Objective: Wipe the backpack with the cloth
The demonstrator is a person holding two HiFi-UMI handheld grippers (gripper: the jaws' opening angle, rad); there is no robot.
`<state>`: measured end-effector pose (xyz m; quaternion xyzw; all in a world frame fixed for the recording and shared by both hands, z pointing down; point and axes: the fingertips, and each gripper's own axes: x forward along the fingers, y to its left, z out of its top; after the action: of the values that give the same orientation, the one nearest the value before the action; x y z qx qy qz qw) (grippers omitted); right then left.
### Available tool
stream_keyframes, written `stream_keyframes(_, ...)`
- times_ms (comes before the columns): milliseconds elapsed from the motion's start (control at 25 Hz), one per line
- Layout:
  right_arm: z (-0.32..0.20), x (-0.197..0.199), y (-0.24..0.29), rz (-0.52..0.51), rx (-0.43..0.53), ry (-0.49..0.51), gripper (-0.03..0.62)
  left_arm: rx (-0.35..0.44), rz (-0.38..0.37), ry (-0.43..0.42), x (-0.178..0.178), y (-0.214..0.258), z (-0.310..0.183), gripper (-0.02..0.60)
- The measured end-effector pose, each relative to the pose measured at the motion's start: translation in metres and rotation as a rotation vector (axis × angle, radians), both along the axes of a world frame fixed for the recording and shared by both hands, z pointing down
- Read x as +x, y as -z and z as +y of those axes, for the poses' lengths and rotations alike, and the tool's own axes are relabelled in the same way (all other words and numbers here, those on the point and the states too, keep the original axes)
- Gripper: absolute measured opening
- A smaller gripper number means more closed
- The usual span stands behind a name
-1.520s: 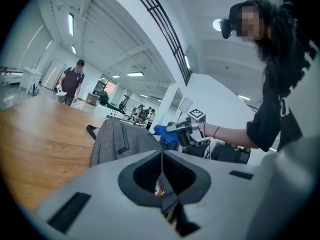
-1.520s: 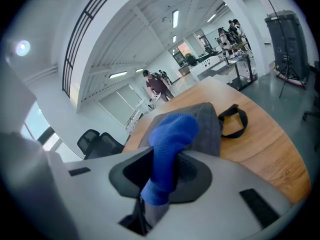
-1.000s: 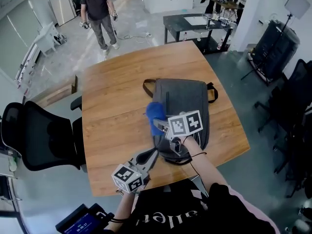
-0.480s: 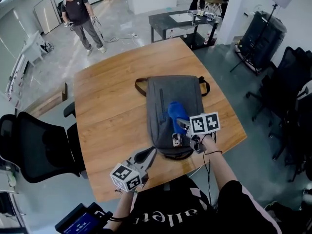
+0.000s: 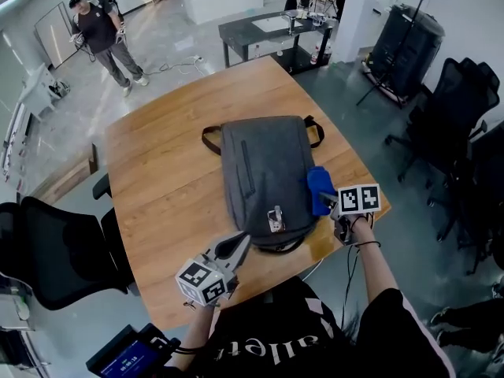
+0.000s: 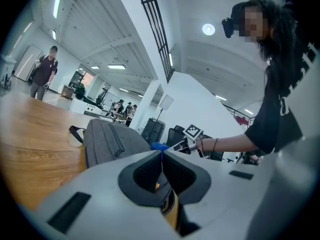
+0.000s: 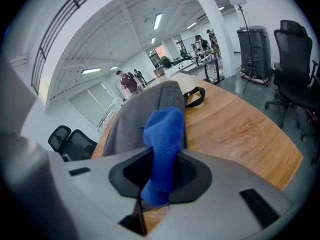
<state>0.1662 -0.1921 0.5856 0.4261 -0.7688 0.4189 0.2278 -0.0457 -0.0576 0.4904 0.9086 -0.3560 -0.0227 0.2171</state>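
A dark grey backpack (image 5: 264, 179) lies flat on the wooden table (image 5: 165, 179), its brown handle loop toward the far side. My right gripper (image 5: 324, 198) is shut on a blue cloth (image 5: 319, 189), held against the backpack's right edge near the table's right side. The right gripper view has the blue cloth (image 7: 162, 149) standing up between the jaws with the backpack (image 7: 145, 116) just behind it. My left gripper (image 5: 235, 246) is shut and holds nothing, hovering just off the backpack's near-left corner. From the left gripper view the backpack (image 6: 107, 144) stretches ahead.
A black office chair (image 5: 47, 250) stands at the table's left. More black chairs (image 5: 457, 109) and a dark bin (image 5: 402, 38) are to the right. A person (image 5: 98, 38) stands on the floor beyond the table, near a dark side table (image 5: 268, 34).
My right gripper has carried the blue cloth from the backpack's left-middle across its face to the right edge. The left gripper has stayed near the front corner.
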Motion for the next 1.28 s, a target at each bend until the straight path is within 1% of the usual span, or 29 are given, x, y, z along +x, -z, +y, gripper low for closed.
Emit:
stream_keyframes(120,0.001,0.006,0.001,0.008,0.005,-0.008,0.087,-0.001,-0.005,-0.006,0.0,-0.001,0.001,0.009)
stream_keyframes(200,0.005,-0.009,0.016,-0.014,0.039,0.017,0.087,-0.003,-0.007,-0.003,-0.004,-0.002,0.001,0.009)
stream_keyframes(360,0.028,-0.073,0.053,-0.119,0.126,0.121,0.087,-0.008,-0.011,0.013,-0.011,-0.004,-0.001,0.009)
stream_keyframes(480,0.06,-0.132,0.061,-0.171,0.163,0.232,0.087,-0.008,-0.012,0.029,-0.015,-0.005,-0.002,0.009)
stream_keyframes(640,0.108,-0.201,0.042,-0.191,0.151,0.396,0.087,-0.011,-0.013,0.066,-0.027,-0.008,-0.005,0.009)
stream_keyframes(720,0.127,-0.226,0.028,-0.194,0.141,0.468,0.087,-0.015,-0.015,0.085,-0.033,-0.009,-0.006,0.009)
stream_keyframes(800,0.138,-0.239,0.013,-0.18,0.139,0.515,0.087,-0.019,-0.017,0.1,-0.038,-0.01,-0.006,0.009)
stream_keyframes(880,0.14,-0.238,-0.002,-0.135,0.132,0.526,0.087,-0.023,-0.017,0.106,-0.04,-0.012,-0.006,0.009)
stream_keyframes(1000,0.133,-0.215,-0.015,-0.089,0.119,0.49,0.087,-0.026,-0.019,0.101,-0.038,-0.015,-0.005,0.009)
stream_keyframes(1160,0.127,-0.174,-0.013,-0.081,0.118,0.408,0.087,-0.033,-0.026,0.09,-0.038,-0.018,0.001,0.009)
stream_keyframes(1280,0.116,-0.132,-0.014,-0.042,0.119,0.296,0.087,-0.032,-0.025,0.081,-0.035,-0.017,0.0,0.009)
